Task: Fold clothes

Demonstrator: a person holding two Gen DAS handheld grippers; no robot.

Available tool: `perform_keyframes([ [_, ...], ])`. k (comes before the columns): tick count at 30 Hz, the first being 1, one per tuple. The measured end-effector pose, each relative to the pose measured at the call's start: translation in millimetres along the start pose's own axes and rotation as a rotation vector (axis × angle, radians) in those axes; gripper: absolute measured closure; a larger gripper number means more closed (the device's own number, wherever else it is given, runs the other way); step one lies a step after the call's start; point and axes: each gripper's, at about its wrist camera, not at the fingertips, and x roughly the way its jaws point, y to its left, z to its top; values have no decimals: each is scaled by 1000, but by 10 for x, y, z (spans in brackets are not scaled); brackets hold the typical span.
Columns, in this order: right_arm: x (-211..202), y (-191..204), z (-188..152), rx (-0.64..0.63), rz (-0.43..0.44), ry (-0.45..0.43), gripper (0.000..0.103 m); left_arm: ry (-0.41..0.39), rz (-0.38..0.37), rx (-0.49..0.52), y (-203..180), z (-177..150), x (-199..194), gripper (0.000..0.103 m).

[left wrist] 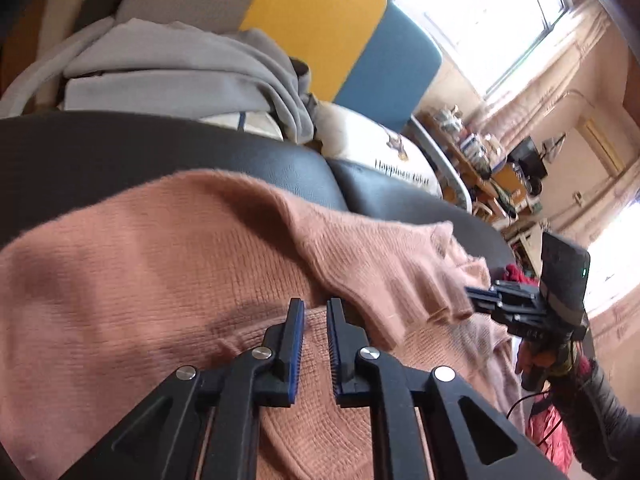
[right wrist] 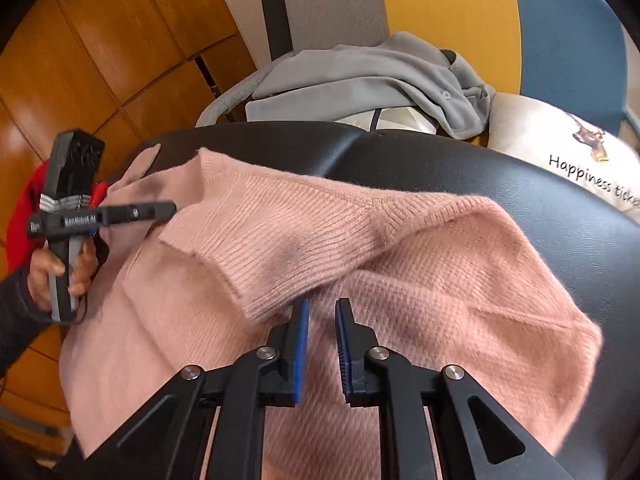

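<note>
Both hand-held grippers — left hand-held gripper [left wrist: 315, 322], right hand-held gripper [right wrist: 322, 320] — slightly parted, holding nothing, above fuzzy pink knit sweater [right wrist: 420, 280] spread on black leather seat [right wrist: 440, 152]; sleeve [right wrist: 256, 240] folded across toward 10 o'clock. Mid-fold, probably — body fold likely next.

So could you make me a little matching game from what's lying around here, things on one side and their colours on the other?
Things:
1. sweater spread on the seat
2. hoodie piled behind it
3. seat underneath
4. cushion with lettering

Colours:
a. black
b. cream
c. pink
d. grey

Pairs: 1-c, 2-d, 3-a, 4-b
</note>
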Motion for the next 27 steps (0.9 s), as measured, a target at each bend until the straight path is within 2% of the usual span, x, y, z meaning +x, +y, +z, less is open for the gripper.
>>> perform_keyframes([
  [5,-99,165,138,-6,5,-65,88,-27,-59,57,-358,63,24,87],
  [8,42,312,199,6,15,-61,82,24,1,109,-561,-26,279,87],
  [11,324,378,85,21,-68,16,78,2,29,75,-535,-127,348,88],
  [15,308,409,-208,18,-87,-148,77,-52,49,1,-432,-259,377,90],
  [16,310,413,-209,21,-93,-153,77,-65,54,-17,-406,-292,384,90],
  [17,312,416,-209,26,-99,-157,77,-77,73,-33,-375,-302,343,90],
  [27,312,464,-245,21,-116,-174,75,-156,463,-159,41,-71,-709,78],
])
